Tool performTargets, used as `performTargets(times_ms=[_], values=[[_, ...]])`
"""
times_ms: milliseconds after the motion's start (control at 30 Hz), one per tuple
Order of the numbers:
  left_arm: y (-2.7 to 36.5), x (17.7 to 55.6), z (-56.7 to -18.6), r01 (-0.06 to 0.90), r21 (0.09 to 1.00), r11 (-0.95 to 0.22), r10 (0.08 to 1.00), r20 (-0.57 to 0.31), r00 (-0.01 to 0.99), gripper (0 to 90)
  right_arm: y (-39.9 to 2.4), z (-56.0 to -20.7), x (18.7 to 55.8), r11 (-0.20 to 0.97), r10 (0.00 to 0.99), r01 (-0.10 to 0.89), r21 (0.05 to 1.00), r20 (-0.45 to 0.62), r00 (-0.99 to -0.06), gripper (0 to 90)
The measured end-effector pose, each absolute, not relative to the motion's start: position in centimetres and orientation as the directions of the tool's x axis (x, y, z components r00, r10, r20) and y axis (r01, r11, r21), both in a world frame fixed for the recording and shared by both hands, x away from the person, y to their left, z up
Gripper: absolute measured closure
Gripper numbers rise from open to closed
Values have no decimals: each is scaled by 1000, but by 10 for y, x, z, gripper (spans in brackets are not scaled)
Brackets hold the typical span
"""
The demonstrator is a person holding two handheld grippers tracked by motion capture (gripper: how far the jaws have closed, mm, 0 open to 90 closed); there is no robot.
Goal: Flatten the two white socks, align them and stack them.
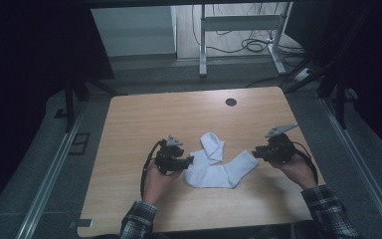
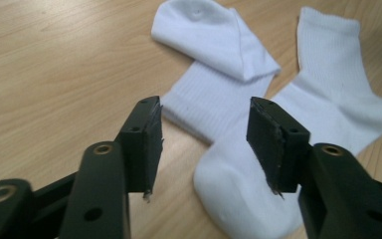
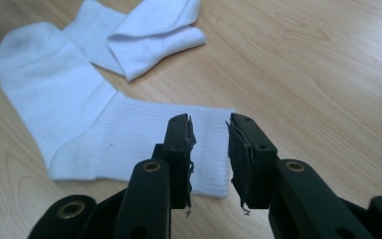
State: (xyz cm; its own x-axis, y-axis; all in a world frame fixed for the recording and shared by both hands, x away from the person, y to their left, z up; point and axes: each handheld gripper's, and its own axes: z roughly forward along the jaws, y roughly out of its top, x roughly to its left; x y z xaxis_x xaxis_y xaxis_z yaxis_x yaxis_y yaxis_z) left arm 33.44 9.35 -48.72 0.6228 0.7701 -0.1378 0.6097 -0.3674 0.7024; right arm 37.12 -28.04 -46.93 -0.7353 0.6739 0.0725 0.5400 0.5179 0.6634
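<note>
Two white socks lie on the wooden table (image 1: 144,119). The long sock (image 1: 219,175) lies flat, with its toe toward the left gripper and its ribbed cuff toward the right one. The folded sock (image 1: 212,146) rests just beyond it and touches it. My left gripper (image 1: 189,162) hovers open at the toe end; in the left gripper view its jaws (image 2: 204,144) stand apart above the long sock (image 2: 328,99) and the folded sock (image 2: 209,45), pressing on nothing. My right gripper (image 1: 255,153) is open at the cuff (image 3: 129,139), its jaws (image 3: 209,154) apart, with the folded sock (image 3: 149,35) farther off.
A round cable hole (image 1: 231,102) sits near the table's far edge. Beyond the table stand a metal desk frame (image 1: 203,45) and floor cables (image 1: 253,45). Bare wood lies on all sides of the socks.
</note>
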Motion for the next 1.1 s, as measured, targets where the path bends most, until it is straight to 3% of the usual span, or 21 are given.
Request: performTargets(times_ms=[67,300,600,867,1000,1100], values=[[96,327,-491,611,706,-358,768,-149,623,395,-282,-474,368,516,669,538,667,78,-739,705],[101,308,-521,637,669,-382,778,-139,612,312,-275,-502,370,521,675,552,651,81,-733,818],[102,298,-532,631,625,-460,787,-42,615,323,-270,-520,360,544,662,573,613,106,-742,822],[108,279,-529,645,594,-481,777,-52,628,313,-270,-519,328,579,618,554,598,122,-777,792],[113,280,-525,643,618,-452,774,-87,627,298,-267,-515,327,581,613,542,607,112,-782,752],[120,279,-521,617,657,-434,782,-65,619,246,-261,-509,331,574,608,534,621,114,-786,740]])
